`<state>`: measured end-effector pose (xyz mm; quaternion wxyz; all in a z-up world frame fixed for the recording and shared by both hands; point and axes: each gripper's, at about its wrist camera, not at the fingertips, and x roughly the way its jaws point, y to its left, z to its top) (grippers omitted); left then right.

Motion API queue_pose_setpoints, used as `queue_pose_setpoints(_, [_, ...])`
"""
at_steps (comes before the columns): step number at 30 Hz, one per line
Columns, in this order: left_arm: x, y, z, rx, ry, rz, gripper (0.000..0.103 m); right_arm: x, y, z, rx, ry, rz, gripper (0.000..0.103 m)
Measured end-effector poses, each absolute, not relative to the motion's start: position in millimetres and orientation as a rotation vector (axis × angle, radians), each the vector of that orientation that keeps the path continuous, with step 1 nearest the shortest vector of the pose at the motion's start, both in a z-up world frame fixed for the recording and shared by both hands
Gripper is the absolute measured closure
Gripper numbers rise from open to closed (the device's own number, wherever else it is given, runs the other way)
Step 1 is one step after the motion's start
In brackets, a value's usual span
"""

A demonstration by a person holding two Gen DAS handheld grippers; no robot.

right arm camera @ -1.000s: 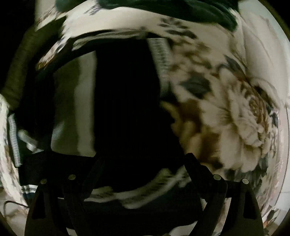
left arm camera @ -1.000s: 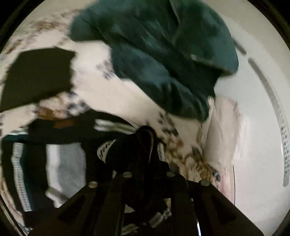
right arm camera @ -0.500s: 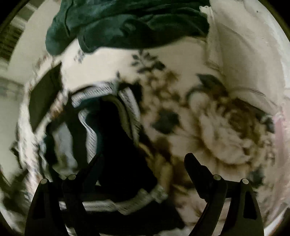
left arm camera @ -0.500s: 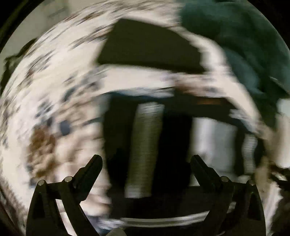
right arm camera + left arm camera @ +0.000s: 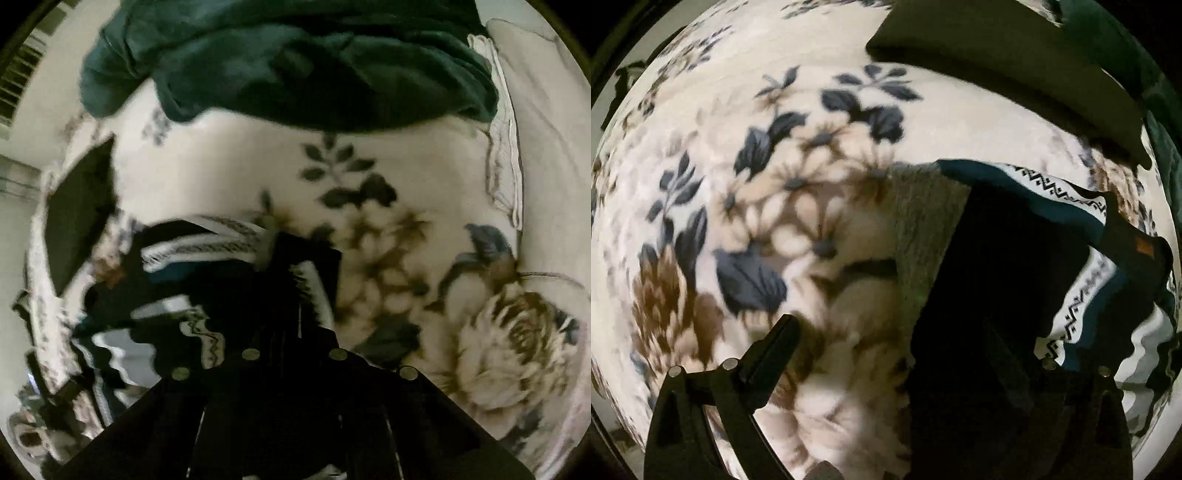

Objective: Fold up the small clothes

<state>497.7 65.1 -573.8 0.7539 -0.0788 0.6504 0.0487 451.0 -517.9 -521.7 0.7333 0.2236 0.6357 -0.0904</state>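
Observation:
A dark patterned garment (image 5: 1004, 258) with white zigzag bands lies on a floral blanket (image 5: 738, 184). My left gripper (image 5: 897, 332) is open, its left finger (image 5: 775, 350) over the blanket, its right finger hidden against the dark cloth. In the right wrist view the same garment (image 5: 207, 266) is bunched up, and my right gripper (image 5: 295, 314) is shut on its dark edge and lifts it.
A folded black item (image 5: 1015, 70) lies beyond the garment and shows at left in the right wrist view (image 5: 81, 221). A dark green heap of cloth (image 5: 295, 66) lies at the far side. A pale pillow (image 5: 546, 129) is at right.
My left gripper let go of the garment, opened and swung left over the blanket. My right gripper went from open to shut on the garment's edge and pulled it up.

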Motion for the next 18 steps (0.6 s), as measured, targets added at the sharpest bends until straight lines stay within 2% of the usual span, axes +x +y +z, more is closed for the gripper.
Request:
queue_pose_setpoints(2, [493, 60, -566, -0.145, 1.408, 0.094, 0.004, 456, -509, -520, 0.455, 1.436, -0.203, 0.071])
queue_pose_setpoints(3, [489, 55, -558, -0.129, 1.394, 0.094, 0.004, 457, -504, -516, 0.433, 1.434, -0.204, 0.043])
queue_pose_setpoints(4, [483, 50, -549, -0.102, 1.37, 0.1, 0.004, 457, -495, -509, 0.399, 1.423, -0.199, 0.02])
queue_pose_setpoints(8, [460, 23, -512, 0.037, 1.237, 0.152, 0.002, 446, -453, -491, 0.25, 1.456, -0.153, 0.01])
queue_pose_setpoints(9, [455, 16, -506, 0.037, 1.221, 0.138, 0.0, 441, -441, -489, 0.217, 1.47, -0.151, 0.0])
queue_pose_setpoints(14, [437, -19, -472, 0.01, 1.185, 0.034, 0.0, 412, -428, -463, 0.274, 1.472, -0.149, 0.0])
queue_pose_setpoints(18, [415, -17, -447, -0.03, 1.199, -0.056, 0.0, 370, -443, -436, 0.377, 1.464, -0.059, 0.0])
